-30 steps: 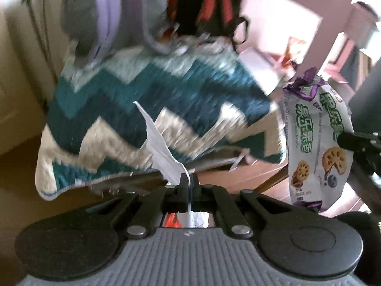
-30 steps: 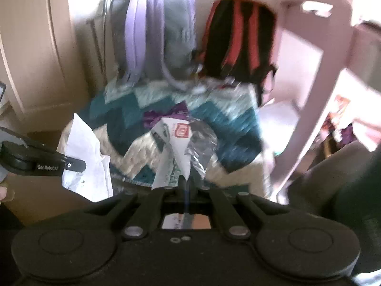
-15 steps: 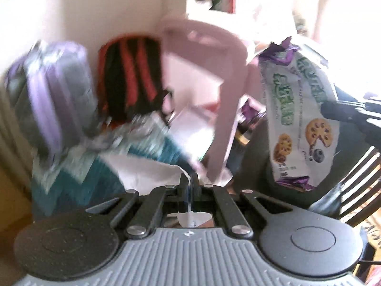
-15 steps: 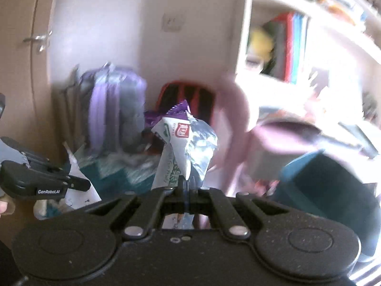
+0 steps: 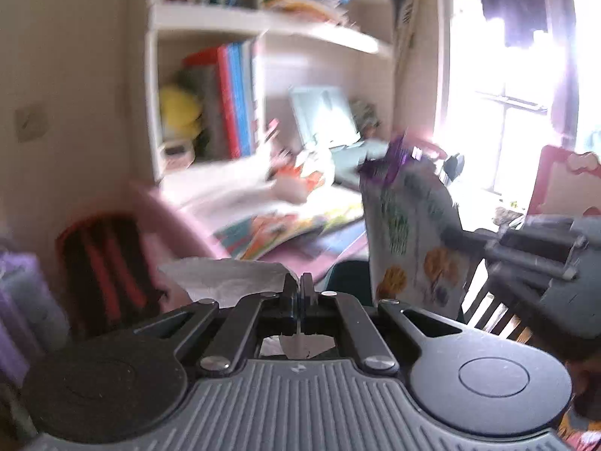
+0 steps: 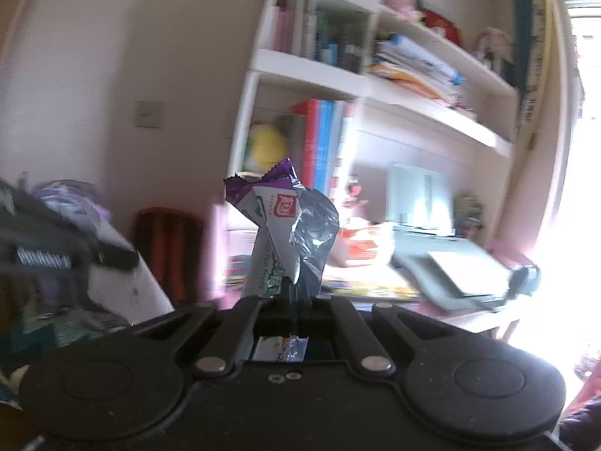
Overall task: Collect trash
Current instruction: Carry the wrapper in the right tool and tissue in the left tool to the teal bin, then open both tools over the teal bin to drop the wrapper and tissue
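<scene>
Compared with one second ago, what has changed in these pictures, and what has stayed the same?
Both views have swung upward, from the zigzag blanket and backpacks to the bookshelf and the cluttered desk. Nothing was taken hold of or let go. The left gripper keeps its jaws shut on the white paper, and the right gripper keeps its jaws shut on the snack wrapper.

Daylight is pouring in from a window (image 5: 526, 86) at the far right, blowing out to white glare in both views. The wall on the left is sitting dimmer. Motion blur is smearing the bookshelf (image 6: 338, 75) and desk clutter, and the fisheye is bending straight edges near the borders
</scene>
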Demonstrator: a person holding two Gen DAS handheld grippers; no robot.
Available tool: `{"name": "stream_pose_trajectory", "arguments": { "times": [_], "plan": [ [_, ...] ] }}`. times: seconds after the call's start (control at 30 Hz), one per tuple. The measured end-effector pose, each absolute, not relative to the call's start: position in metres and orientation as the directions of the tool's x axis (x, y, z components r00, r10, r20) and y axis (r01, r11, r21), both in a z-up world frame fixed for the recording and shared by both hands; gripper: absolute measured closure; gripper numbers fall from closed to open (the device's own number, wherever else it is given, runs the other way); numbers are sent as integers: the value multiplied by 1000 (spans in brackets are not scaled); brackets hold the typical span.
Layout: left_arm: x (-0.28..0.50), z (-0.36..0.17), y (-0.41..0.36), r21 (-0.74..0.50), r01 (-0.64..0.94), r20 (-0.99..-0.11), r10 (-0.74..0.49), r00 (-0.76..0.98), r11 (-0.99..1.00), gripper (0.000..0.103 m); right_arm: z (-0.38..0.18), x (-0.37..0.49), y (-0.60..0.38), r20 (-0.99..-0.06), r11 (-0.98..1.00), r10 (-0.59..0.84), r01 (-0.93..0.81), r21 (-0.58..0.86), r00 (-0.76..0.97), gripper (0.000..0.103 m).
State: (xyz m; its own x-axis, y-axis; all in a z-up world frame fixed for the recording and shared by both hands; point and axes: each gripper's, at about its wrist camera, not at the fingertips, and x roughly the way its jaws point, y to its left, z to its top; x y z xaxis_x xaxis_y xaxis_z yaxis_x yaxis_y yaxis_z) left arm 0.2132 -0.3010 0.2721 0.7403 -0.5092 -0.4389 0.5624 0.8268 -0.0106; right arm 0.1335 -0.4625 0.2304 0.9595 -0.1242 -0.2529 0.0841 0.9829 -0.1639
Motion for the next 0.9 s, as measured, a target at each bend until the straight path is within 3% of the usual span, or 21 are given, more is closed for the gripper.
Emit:
{"name": "stream_pose_trajectory", "arguments": {
  "times": [0.23, 0.9],
  "plan": [
    [220, 278, -366, -14, 636, -436, -577, 691, 772, 102, 204, 148, -514, -318, 978, -199, 167, -126, 927, 103],
    [267, 143, -441, -7, 661, -703, -474, 530, 750, 102, 112, 188, -545, -605, 986, -167, 148, -81, 778, 102]
  ]
}}
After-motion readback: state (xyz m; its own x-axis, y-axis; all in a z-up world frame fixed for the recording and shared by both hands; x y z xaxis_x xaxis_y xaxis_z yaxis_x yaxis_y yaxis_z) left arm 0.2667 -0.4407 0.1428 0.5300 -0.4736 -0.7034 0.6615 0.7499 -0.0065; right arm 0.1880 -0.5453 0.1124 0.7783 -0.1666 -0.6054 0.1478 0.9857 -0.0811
